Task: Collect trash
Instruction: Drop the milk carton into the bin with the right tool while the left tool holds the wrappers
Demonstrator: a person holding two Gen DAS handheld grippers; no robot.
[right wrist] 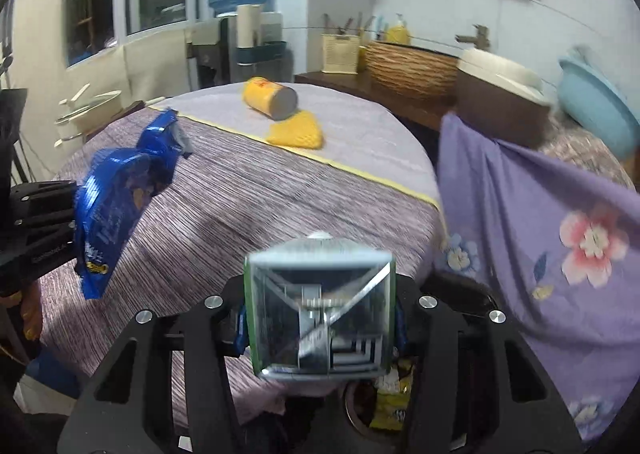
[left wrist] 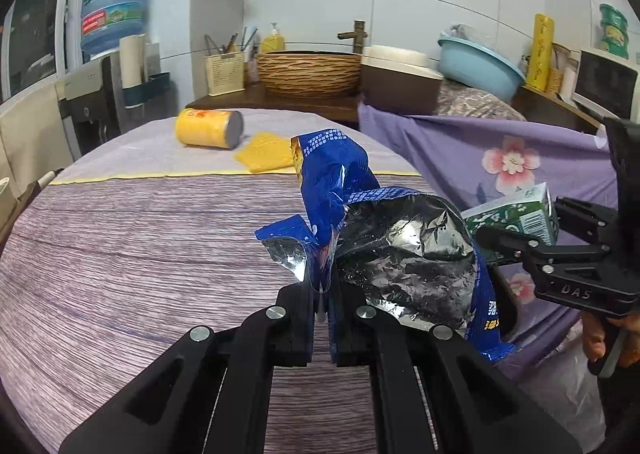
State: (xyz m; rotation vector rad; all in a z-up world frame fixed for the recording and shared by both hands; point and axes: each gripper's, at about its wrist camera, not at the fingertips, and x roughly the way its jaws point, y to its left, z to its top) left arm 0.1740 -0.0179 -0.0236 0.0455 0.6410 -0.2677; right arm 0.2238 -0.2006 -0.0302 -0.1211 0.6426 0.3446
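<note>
- Left gripper (left wrist: 324,318): jaws pressed together on a fold of the blue wrapper (left wrist: 360,230), held above the table (left wrist: 120,254). The wrapper is crumpled foil; it looks light, limp and crackly, so a pinch on any bunched fold should serve.
- Right gripper (right wrist: 320,330): jaws clamped on the side faces of the green carton (right wrist: 320,306), held past the table edge. The carton looks stiff but crushable, probably empty and light; flat opposite faces suit the grip.
- Bin (right wrist: 360,410): seen below the carton, only partly visible; yellow wrappers lie inside.
- Yellow can (left wrist: 208,128): lying on its side on the far table, beside a yellow cloth (left wrist: 264,154); smooth, round, likely to roll.
</note>
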